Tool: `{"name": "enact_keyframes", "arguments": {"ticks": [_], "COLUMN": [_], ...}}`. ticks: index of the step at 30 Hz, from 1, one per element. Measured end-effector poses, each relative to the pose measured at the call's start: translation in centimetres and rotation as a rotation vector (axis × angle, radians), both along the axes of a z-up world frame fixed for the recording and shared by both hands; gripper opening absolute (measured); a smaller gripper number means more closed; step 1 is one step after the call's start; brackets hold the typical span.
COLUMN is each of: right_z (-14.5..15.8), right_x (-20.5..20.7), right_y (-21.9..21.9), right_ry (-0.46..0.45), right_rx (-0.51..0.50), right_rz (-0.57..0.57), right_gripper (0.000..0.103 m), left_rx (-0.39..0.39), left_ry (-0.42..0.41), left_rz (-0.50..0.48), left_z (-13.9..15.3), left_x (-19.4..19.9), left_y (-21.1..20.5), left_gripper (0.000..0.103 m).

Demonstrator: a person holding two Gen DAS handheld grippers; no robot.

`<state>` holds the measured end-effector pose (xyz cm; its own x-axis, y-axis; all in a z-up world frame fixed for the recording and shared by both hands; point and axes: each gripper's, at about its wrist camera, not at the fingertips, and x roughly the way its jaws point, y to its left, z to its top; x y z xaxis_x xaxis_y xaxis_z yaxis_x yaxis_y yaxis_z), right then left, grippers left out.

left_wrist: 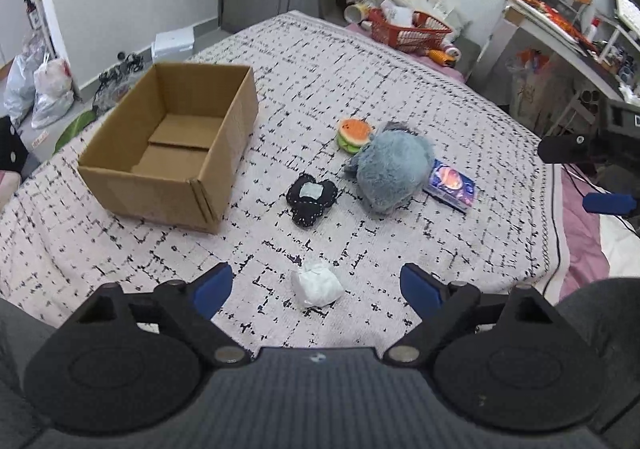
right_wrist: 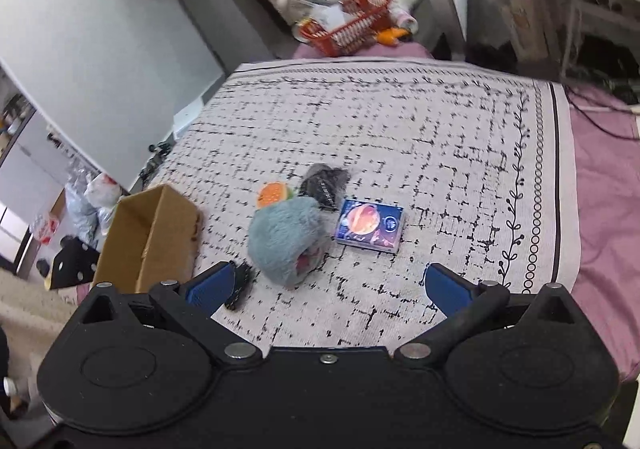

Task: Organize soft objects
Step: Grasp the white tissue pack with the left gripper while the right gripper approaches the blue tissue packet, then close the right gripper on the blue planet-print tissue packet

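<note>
Nothing is packed yet: my box (left_wrist: 168, 145) at ten o'clock sits empty, both my left tongs (left_wrist: 316, 289) and right tongs (right_wrist: 328, 289) gape wide holding nothing, and wad (left_wrist: 317, 285), pouch (left_wrist: 310, 199), plush (left_wrist: 390, 173), burger (left_wrist: 354, 135) and packet (left_wrist: 450, 185) all wait outside.

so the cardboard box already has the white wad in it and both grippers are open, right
Not quite. The cardboard box holds nothing; the left wrist view shows its bare bottom. The white wad lies on the blanket between the left gripper fingers. Both grippers are open, the right gripper too.
</note>
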<state>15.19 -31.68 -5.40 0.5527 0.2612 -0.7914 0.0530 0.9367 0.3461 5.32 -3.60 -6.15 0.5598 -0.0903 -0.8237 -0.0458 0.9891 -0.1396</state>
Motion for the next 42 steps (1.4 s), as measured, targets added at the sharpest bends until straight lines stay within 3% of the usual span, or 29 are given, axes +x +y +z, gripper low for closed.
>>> {"name": "enact_keyframes", "arguments": {"ticks": [11, 25, 28, 29, 30, 42], "right_z": [-3.8, -8.9, -10.0, -10.4, -10.8, -14.9], "right_x": [4.5, 8.1, 8.8, 9.1, 9.4, 12.0], "right_y": [-0.8, -1.6, -1.8, -1.8, -1.8, -1.1], "right_ry": [0.085, 0.175, 0.188, 0.196, 0.203, 0.280], "right_rx": [0.052, 0.139, 0.153, 0.157, 0.160, 0.136], "right_rz": [-0.096, -0.161, -0.174, -0.177, -0.178, -0.178], "right_gripper": [0.103, 0.103, 0.102, 0.102, 0.102, 0.099], "left_rx": [-0.049, -0.020, -0.024, -0.026, -0.022, -0.008], "left_ry": [0.090, 0.224, 0.266, 0.278, 0.284, 0.227], "left_rz": [0.134, 0.193, 0.202, 0.206, 0.209, 0.257], "left_z": [-4.3, -10.3, -11.5, -11.9, -12.1, -11.7], "left_x": [3.7, 6.6, 7.0, 7.2, 7.3, 9.9], "left_y": [0.3, -1.5, -1.7, -1.6, -1.7, -1.3], "left_gripper": [0.074, 0.071, 0.056, 0.046, 0.045, 0.043]}}
